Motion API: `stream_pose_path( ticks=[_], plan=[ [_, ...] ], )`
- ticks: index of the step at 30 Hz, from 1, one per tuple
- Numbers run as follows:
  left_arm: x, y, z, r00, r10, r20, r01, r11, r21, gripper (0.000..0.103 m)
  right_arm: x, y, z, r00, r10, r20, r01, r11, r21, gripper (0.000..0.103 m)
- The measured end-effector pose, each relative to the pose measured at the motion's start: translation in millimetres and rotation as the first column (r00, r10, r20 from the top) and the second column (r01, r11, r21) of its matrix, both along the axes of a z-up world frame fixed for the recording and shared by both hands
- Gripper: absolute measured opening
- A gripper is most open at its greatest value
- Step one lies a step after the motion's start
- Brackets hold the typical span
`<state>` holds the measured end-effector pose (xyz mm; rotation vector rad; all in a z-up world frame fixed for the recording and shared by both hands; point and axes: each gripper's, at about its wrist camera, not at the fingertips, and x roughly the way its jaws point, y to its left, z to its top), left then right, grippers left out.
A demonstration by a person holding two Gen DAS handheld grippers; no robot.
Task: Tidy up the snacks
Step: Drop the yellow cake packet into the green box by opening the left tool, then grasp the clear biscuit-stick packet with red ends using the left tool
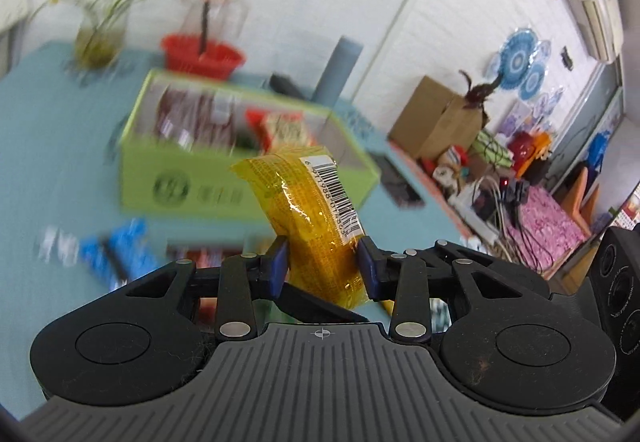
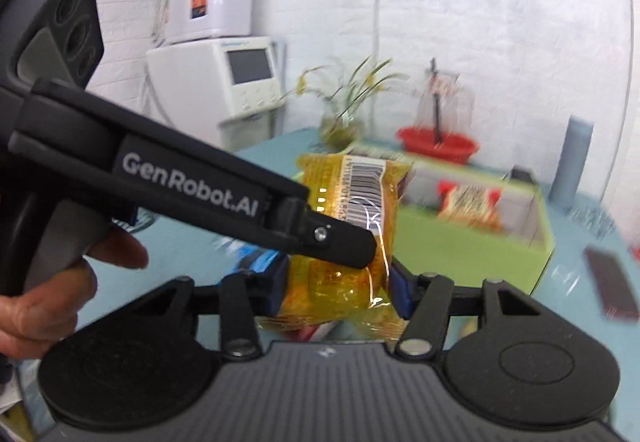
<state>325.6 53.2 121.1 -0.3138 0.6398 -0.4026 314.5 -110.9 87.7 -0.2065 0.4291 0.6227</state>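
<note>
Clamped between the blue pads [image 1: 280, 262] of the left gripper [image 1: 323, 260]: a yellow packet [image 1: 312, 210], pinched narrow across its lower half, top leaning left, barcode side to the right. Off the table [image 1: 48, 162], up in the air in front of the green box [image 1: 192, 190]. Probably gripped low so the free end goes into the box first.

Same picture from the right gripper [image 2: 340, 290]: pads [image 2: 280, 282] squeezing a yellow packet at a wider set, wrapper creased at the pinch. Left finger crossing in front at the barcode. Can't tell whether one packet shared by both or two alike overlapping; no right fingers in the left view, so likely one each. A hand [image 2: 48, 290] wrapped round the left handle at the frame edge.

Box open-topped, mid-table towards the far edge, red packets [image 1: 280, 130] already inside. Looks like the drop target, hence both grippers aimed at it.

Behind the box at the far edge: red basket [image 1: 200, 56] and a plant in a glass vase [image 1: 96, 42]. Near edge, left of the box front: blue packets [image 1: 120, 254] still loose, presumably next. Flat dark thing [image 1: 400, 186] at the right edge, too blurred to identify.

Risk: slippery film, narrow pinch. Best to carry level and let go only once over the box opening.
</note>
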Motion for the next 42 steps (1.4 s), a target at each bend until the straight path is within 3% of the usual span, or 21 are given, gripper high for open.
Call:
stream_pose_path(
  ticks=[3, 6, 10, 15, 16, 19, 21, 23, 24, 26, 29, 34, 38, 42],
  plan=[
    [54, -14, 20, 0.999, -0.006, 0.044, 0.004, 0.999, 0.052, 0.016, 61, -4, 19, 1.000, -0.028, -0.012, 0.028, 1.000, 0.001, 0.063],
    [113, -19, 23, 1.000, -0.001, 0.027, -0.001, 0.997, 0.076, 0.016, 117, -2, 21, 0.997, -0.051, -0.058, 0.051, 0.999, 0.000, 0.063],
    [180, -14, -1, 0.999, 0.012, -0.044, -0.008, 0.997, 0.079, 0.015, 173, 12, 0, 0.990, -0.068, -0.126, 0.064, 0.997, -0.034, 0.063],
    [205, -11, -37, 0.996, 0.030, -0.088, -0.020, 0.993, 0.114, 0.018, 197, 18, -33, 0.983, -0.051, -0.178, 0.044, 0.998, -0.046, 0.063],
    [204, -10, -40, 0.997, 0.035, -0.075, -0.026, 0.993, 0.117, 0.026, 195, 19, -35, 0.986, -0.044, -0.162, 0.037, 0.998, -0.046, 0.066],
    [197, -8, -36, 0.998, 0.043, -0.044, -0.038, 0.993, 0.111, 0.036, 188, 18, -30, 0.988, -0.045, -0.145, 0.037, 0.998, -0.055, 0.077],
    [184, -7, -26, 0.999, 0.047, -0.008, -0.046, 0.993, 0.108, 0.040, 177, 13, -19, 0.993, -0.050, -0.109, 0.045, 0.998, -0.053, 0.078],
    [161, -6, -9, 0.998, 0.050, 0.042, -0.055, 0.993, 0.109, 0.044, 156, 0, -3, 0.996, -0.071, -0.051, 0.069, 0.996, -0.050, 0.085],
    [147, -4, -1, 0.996, 0.052, 0.071, -0.059, 0.992, 0.109, 0.047, 140, -10, 4, 0.996, -0.087, -0.012, 0.086, 0.995, -0.044, 0.094],
    [111, 0, 10, 0.990, 0.068, 0.121, -0.080, 0.991, 0.103, 0.061, 106, -28, 10, 0.994, -0.108, 0.026, 0.108, 0.994, -0.019, 0.094],
    [61, 4, 6, 0.989, 0.059, 0.136, -0.068, 0.995, 0.067, 0.063, 54, -54, 0, 0.991, -0.134, -0.018, 0.134, 0.991, 0.019, 0.094],
    [4, -10, -38, 1.000, 0.000, 0.009, 0.000, 1.000, 0.002, 0.059, -13, -67, -45, 0.975, -0.165, -0.148, 0.170, 0.985, 0.024, 0.094],
    [-18, -33, -67, 0.994, -0.078, -0.081, 0.075, 0.997, -0.034, 0.050, -34, -60, -70, 0.970, -0.151, -0.188, 0.150, 0.988, -0.021, 0.094],
    [-20, -53, -68, 0.988, -0.128, -0.083, 0.127, 0.992, -0.024, 0.047, -32, -48, -76, 0.979, -0.109, -0.174, 0.099, 0.993, -0.067, 0.094]
  ],
)
